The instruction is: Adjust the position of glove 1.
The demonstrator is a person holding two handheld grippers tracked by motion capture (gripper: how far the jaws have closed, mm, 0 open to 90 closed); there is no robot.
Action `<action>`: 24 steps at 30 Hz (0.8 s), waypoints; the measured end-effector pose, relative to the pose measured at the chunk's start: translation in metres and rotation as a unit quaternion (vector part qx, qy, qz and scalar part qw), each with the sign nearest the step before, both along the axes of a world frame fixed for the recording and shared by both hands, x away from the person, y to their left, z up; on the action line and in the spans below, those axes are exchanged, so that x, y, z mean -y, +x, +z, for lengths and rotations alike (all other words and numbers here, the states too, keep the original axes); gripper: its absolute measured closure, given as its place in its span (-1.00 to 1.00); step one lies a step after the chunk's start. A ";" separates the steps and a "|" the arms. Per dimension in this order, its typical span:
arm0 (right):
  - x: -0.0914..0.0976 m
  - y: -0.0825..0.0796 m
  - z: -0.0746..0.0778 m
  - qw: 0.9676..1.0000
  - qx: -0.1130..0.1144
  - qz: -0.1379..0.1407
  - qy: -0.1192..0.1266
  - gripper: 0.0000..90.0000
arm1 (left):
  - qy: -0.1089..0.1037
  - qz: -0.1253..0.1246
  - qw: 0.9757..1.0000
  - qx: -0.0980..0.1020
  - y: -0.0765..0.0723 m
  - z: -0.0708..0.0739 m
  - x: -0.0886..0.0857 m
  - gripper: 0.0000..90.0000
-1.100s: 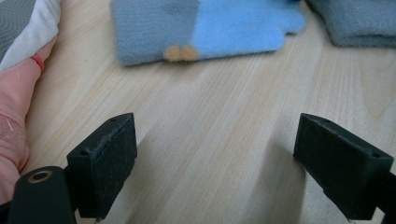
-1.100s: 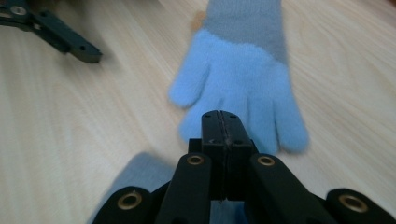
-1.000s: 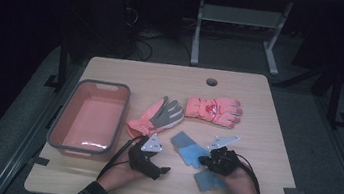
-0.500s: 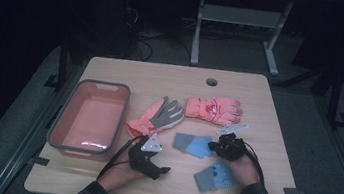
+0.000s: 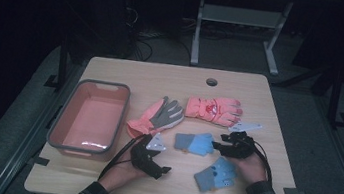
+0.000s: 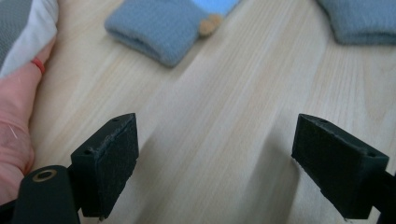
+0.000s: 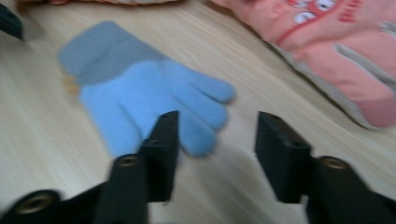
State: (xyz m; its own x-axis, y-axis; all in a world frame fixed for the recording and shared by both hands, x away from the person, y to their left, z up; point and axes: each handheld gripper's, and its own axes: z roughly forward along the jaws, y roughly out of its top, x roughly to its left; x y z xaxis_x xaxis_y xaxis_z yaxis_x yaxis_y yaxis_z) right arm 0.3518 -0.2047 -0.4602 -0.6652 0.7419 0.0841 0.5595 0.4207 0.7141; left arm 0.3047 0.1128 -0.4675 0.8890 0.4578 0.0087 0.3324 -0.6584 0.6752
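Two blue knit gloves with grey cuffs lie on the wooden table (image 5: 270,100). One blue glove (image 5: 195,143) (image 7: 140,93) is flat at the centre, and the other blue glove (image 5: 215,175) lies nearer the front edge. My right gripper (image 5: 215,145) (image 7: 217,126) points at the centre glove's fingertips. Its jaws have just been opening and now stand apart; the glove's fingertips lie just ahead of them, unpressed. My left gripper (image 5: 163,169) (image 6: 215,154) rests open over bare wood, with a grey cuff (image 6: 159,32) farther ahead.
A pink bin (image 5: 62,113) stands at the left. A pink and grey glove (image 5: 157,116) and a pink ski glove (image 5: 214,108) (image 7: 336,51) lie behind the blue ones. A round cable hole (image 5: 212,81) sits near the far edge.
The right hand has moved from over the near blue glove toward the centre glove's fingertips, and its jaws have opened. The left hand has stayed put.
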 end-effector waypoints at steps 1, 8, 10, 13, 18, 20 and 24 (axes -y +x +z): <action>0.005 -0.001 -0.001 1.000 0.010 -0.008 -0.001 -0.08 | -0.006 0.002 1.000 -0.002 0.000 0.000 0.001 -0.69; 0.030 0.003 -0.006 0.999 0.017 -0.047 -0.007 -0.45 | 0.008 -0.013 1.000 -0.007 0.010 0.006 0.012 -0.69; 0.037 0.005 -0.009 0.998 0.014 -0.058 -0.007 -0.49 | 0.012 -0.017 1.000 -0.002 0.014 0.008 0.017 -0.69; 0.049 0.007 -0.014 0.997 0.018 -0.074 -0.015 -0.50 | 0.007 -0.022 1.000 0.000 0.019 0.012 0.024 -0.69; 0.060 0.011 -0.022 0.995 0.023 -0.091 -0.017 -0.57 | -0.004 -0.031 1.000 0.000 0.030 0.016 0.035 -0.69; 0.061 0.012 -0.022 0.995 0.024 -0.092 -0.016 -0.58 | -0.004 -0.031 0.999 0.001 0.034 0.018 0.038 -0.69; 0.061 0.013 -0.023 0.995 0.025 -0.095 -0.017 -0.59 | -0.006 -0.035 0.999 0.003 0.043 0.021 0.042 -0.65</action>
